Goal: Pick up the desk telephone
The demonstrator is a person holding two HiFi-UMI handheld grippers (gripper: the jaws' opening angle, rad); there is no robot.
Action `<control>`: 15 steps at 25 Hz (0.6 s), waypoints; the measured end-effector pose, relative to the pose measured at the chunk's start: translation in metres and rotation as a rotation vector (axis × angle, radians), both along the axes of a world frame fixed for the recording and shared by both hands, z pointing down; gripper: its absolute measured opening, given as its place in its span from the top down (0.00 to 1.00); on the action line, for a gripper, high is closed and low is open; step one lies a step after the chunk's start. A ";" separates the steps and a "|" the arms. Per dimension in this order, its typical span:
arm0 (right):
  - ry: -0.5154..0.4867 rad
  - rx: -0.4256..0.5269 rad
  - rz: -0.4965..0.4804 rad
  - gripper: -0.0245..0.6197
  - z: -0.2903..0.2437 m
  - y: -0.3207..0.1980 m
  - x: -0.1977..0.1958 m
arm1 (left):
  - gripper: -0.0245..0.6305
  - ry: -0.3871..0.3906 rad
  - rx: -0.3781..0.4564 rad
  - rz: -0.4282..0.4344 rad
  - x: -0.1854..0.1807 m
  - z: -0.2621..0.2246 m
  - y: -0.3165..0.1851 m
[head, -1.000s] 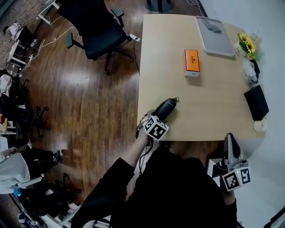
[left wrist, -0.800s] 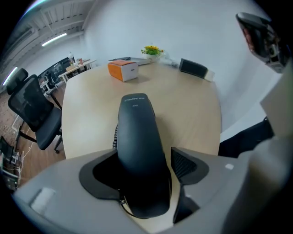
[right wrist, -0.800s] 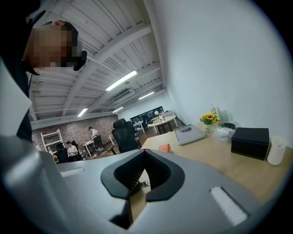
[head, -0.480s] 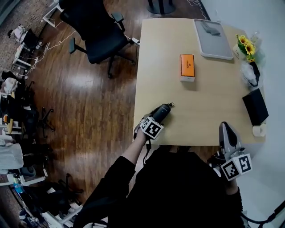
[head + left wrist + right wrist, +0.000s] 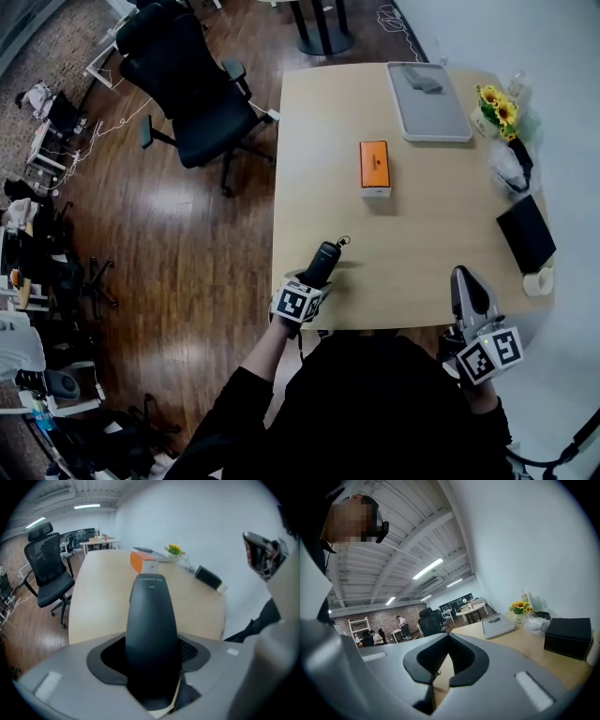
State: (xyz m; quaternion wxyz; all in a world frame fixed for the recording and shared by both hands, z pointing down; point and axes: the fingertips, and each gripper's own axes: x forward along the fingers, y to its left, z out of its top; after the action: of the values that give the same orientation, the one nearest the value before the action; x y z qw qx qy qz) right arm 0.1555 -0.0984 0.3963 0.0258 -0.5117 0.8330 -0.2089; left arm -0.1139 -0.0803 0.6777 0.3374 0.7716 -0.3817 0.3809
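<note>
my left gripper (image 5: 151, 654) is clamped on the telephone handset (image 5: 151, 613). the jaws stand only as far apart as the black body is wide, and it fills the gap between them. the grip sits at the handset's near end, so most of its length sticks out forward over the near edge of the table (image 5: 412, 253). i judge that this hold was chosen because the near end was the part closest to me. it leaves a long lever beyond the pads, so the far end may droop if i swing fast.

in the head view a short curl of cord shows at the far tip. a thin shadow lies beside the handset on the wood, and i cannot tell whether it is clear of the table or just touching it.

my right gripper (image 5: 447, 637) has its jaws drawn together with nothing between them. it is parked off the table's near right corner and tilted upward, out of the way, since one tool is enough here.

the orange box (image 5: 374, 167), grey tray (image 5: 427, 89) and black box (image 5: 525, 234) lie well apart from the handset, so the lift path looks free.
</note>
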 end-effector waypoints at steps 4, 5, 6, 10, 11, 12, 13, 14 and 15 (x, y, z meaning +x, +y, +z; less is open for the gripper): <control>-0.004 0.013 0.010 0.96 -0.002 -0.010 0.003 | 0.56 0.092 0.174 -0.049 0.010 -0.086 -0.014; -0.005 0.017 0.012 0.96 -0.003 -0.012 0.004 | 0.56 0.115 0.213 -0.053 0.015 -0.110 -0.017; -0.006 0.021 0.013 0.96 -0.004 -0.015 0.004 | 0.56 0.131 0.247 -0.051 0.019 -0.132 -0.020; -0.003 0.039 -0.003 0.96 -0.009 -0.023 -0.001 | 0.56 0.090 0.364 0.002 0.031 -0.194 -0.025; -0.002 0.045 -0.011 0.96 -0.010 -0.024 -0.004 | 0.56 0.075 0.398 0.011 0.033 -0.205 -0.026; 0.000 0.050 -0.018 0.96 -0.011 -0.025 -0.006 | 0.56 0.069 0.438 0.010 0.034 -0.215 -0.027; 0.001 0.056 -0.025 0.96 -0.012 -0.025 -0.009 | 0.56 0.072 0.484 0.002 0.036 -0.226 -0.029; 0.003 0.062 -0.032 0.96 -0.013 -0.026 -0.010 | 0.56 0.086 0.528 -0.014 0.037 -0.235 -0.030; 0.005 0.067 -0.036 0.96 -0.014 -0.026 -0.011 | 0.56 0.107 0.563 -0.032 0.038 -0.241 -0.031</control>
State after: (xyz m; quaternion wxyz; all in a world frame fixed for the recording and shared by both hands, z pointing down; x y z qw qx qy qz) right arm 0.1441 -0.1248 0.3824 0.0370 -0.4959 0.8487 -0.1800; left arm -0.0758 -0.1109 0.4362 0.1354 0.8478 -0.4663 0.2133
